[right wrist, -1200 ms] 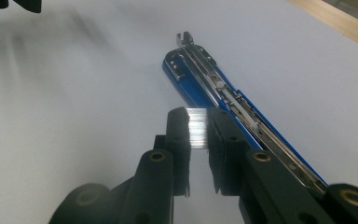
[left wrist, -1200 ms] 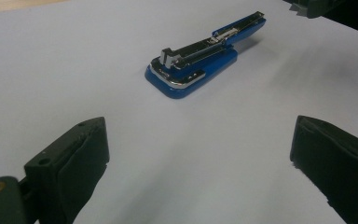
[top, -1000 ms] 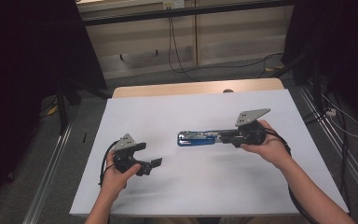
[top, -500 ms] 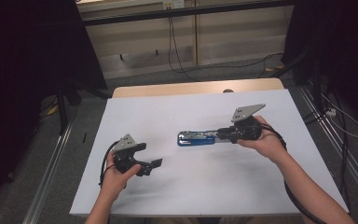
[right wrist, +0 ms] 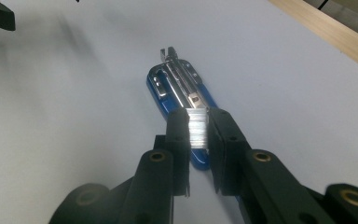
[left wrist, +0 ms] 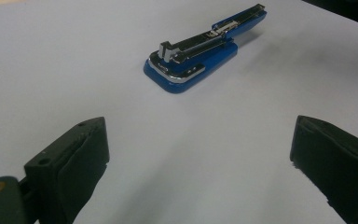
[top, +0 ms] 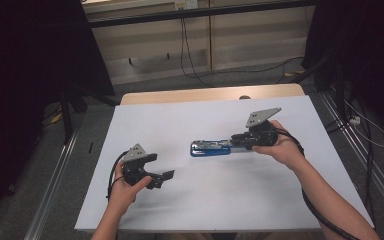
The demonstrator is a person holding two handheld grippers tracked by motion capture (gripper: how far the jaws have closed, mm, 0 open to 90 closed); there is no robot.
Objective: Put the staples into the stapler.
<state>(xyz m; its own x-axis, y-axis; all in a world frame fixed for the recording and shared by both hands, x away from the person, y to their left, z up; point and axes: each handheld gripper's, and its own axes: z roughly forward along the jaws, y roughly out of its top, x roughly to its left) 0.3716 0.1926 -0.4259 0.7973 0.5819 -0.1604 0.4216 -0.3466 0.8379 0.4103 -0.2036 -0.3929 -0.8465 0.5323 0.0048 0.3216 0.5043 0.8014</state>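
A blue stapler [top: 209,148] lies in the middle of the white table, its top swung open and the metal staple channel [right wrist: 179,81] bare. My right gripper [top: 236,140] reaches over the stapler's right end. In the right gripper view the right gripper [right wrist: 197,122] is shut on a silvery strip of staples [right wrist: 197,127], held just above the stapler's [right wrist: 161,91] rear part. My left gripper [top: 161,168] rests low at the table's left front, open. From the left gripper view its jaws [left wrist: 200,144] stand wide with nothing between them, and the stapler [left wrist: 191,63] lies farther off.
The white table top [top: 230,200] has a wooden strip [top: 205,95] along its far edge. Cables [top: 195,60] run over the floor beyond it. Dark curtains hang at both sides, and metal rails [top: 55,170] flank the table.
My right hand has edged slightly to the left and away from me with the staples still gripped. The left gripper and the stapler have stayed put.
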